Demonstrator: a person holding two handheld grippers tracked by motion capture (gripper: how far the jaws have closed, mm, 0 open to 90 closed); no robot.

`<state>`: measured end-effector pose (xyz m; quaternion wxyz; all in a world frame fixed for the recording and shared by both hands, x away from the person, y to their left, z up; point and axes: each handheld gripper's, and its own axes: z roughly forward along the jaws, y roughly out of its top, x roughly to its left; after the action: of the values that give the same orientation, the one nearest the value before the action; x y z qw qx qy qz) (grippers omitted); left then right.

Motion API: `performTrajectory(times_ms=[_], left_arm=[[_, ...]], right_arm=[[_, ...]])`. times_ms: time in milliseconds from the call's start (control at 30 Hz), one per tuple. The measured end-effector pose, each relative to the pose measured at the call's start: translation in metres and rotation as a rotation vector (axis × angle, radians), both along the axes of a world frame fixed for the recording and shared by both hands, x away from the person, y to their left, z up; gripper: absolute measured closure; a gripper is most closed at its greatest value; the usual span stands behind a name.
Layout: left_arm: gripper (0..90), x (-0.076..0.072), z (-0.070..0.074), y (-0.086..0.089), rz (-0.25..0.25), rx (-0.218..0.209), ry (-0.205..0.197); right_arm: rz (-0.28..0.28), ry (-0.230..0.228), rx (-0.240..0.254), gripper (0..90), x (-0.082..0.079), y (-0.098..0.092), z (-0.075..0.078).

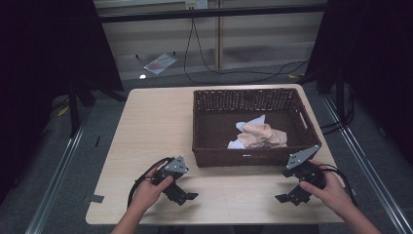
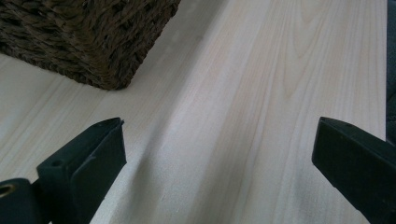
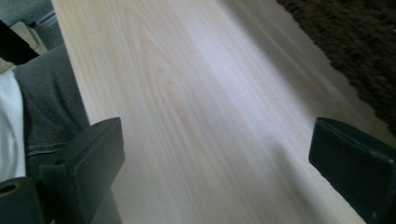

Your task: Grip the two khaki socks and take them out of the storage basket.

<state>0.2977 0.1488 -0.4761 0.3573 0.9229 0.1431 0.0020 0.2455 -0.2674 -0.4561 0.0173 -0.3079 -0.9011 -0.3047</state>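
A: Peach and pale-blue cloth (image 1: pixel 257 135) is seen crumpled in the wicker basket (image 1: pixel 204 122), toward its near wall, on the right half of the table (image 1: pixel 146 126). How should it be approached?

B: It is best reached from above, over the near wall, with the jaws kept wide.

A: And the tools?

B: The left gripper (image 1: pixel 184 196) and right gripper (image 1: pixel 287 197) are rested near the table's front edge, jaws spread apart, nothing held.

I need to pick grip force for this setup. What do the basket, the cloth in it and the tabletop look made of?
Basket: dark brown woven wicker or seagrass, by its coarse braided strands.
Cloth: soft crumpled fabric, peach and pale blue.
Tabletop: pale wood or wood-look laminate with visible grain and a matte finish.
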Motion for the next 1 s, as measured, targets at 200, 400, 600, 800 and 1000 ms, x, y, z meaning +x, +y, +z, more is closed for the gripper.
performTrajectory(times_ms=[200,400,600,800,1000], left_arm=[[2.5,0.003,-0.002,-0.001,-0.002,-0.005,0.005],[2.6,0.001,0.0,0.0,-0.003,-0.001,0.003],[2.5,0.001,0.0,-0.002,-0.001,-0.008,0.005],[2.6,0.001,0.0,-0.001,0.0,-0.006,0.005],[2.6,0.002,0.0,-0.002,-0.006,-0.003,0.007]], right_arm=[[0.038,0.014,-0.028,3.7,0.002,0.006,0.007],[0.061,0.026,-0.07,4.7,0.006,0.014,0.017],[0.098,0.022,-0.103,5.3,0.013,0.021,0.037],[0.118,0.028,-0.117,5.6,0.02,0.025,0.053],[0.12,0.05,-0.11,6.4,0.03,0.026,0.07]])
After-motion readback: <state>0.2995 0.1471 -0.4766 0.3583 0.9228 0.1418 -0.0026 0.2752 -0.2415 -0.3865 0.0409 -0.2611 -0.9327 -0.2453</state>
